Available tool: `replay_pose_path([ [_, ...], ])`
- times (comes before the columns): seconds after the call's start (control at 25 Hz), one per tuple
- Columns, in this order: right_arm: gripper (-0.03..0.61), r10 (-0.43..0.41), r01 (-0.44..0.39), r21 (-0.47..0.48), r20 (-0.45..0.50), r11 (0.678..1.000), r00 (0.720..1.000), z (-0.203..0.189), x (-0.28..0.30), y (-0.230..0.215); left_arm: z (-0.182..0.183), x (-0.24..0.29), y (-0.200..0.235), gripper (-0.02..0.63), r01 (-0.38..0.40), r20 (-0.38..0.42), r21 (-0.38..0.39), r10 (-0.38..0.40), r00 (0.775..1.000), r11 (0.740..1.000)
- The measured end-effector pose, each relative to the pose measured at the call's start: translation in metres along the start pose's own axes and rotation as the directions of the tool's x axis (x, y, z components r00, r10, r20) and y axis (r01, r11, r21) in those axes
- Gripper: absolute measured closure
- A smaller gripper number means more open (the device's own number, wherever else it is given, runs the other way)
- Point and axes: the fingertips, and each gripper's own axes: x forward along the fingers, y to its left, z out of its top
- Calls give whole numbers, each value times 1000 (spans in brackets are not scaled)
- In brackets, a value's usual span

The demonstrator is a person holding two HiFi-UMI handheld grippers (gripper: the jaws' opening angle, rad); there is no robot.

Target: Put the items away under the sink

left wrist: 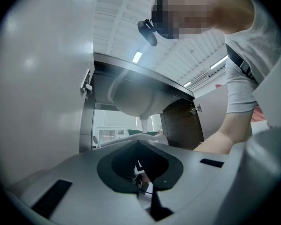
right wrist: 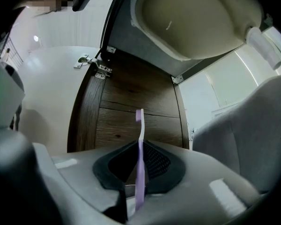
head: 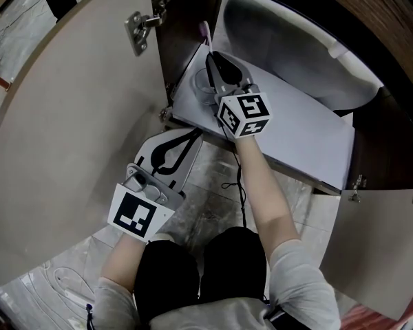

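Head view: cabinet under the sink, both doors open; left door (head: pixel 69 115) a broad pale panel with a metal hinge (head: pixel 141 29), right door (head: pixel 378 253) at lower right. Underside of the sink bowl (head: pixel 296 40), white, above a pale grey cabinet floor (head: pixel 303 133). Right gripper (head: pixel 211 58) reaches over the front edge of that floor, jaws clamped on a purple toothbrush (head: pixel 206 33) whose head juts past the jaw tips into the cabinet; marker cube (head: pixel 244 114) behind the jaws. Left gripper (head: pixel 193 137) sits lower, in front of the cabinet over the marbled floor tiles (head: pixel 213 205), jaw tips together and holding nothing. Person's forearms, grey sleeves and dark trousers along the bottom edge. Left gripper view: left gripper (left wrist: pixel 138 143) with jaw tips meeting and nothing between them (only a dark oval gap behind the tips); beyond, the left door (left wrist: pixel 37 78), its hinge (left wrist: pixel 86 86), the sink bowl (left wrist: pixel 136 100) and the person's right forearm (left wrist: pixel 225 135). Right gripper view: right gripper (right wrist: pixel 139 144) closed on the toothbrush (right wrist: pixel 140 125), which stands upright between the pads, bristle head uppermost, against the dark wood cabinet wall (right wrist: pixel 126 111); sink bowl (right wrist: pixel 196 18) overhead, hinge (right wrist: pixel 84 60) at upper left.
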Motion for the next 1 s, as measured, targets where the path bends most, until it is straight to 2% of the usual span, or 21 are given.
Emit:
replay_pose_path([
  [0.64,534,-24,24,-13,-16,1000,1000,-9,-17,-6,0,2,-3,607,4,4,-13,-4,1000,1000],
  [0.88,535,-14,14,18,-27,1000,1000,-6,-28,-3,2,2,-6,607,0,6,-7,0,1000,1000],
  [1.0,557,-28,29,27,-46,999,999,-5,-38,-3,4,2,-9,607,1,9,-2,-1,1000,1000],
])
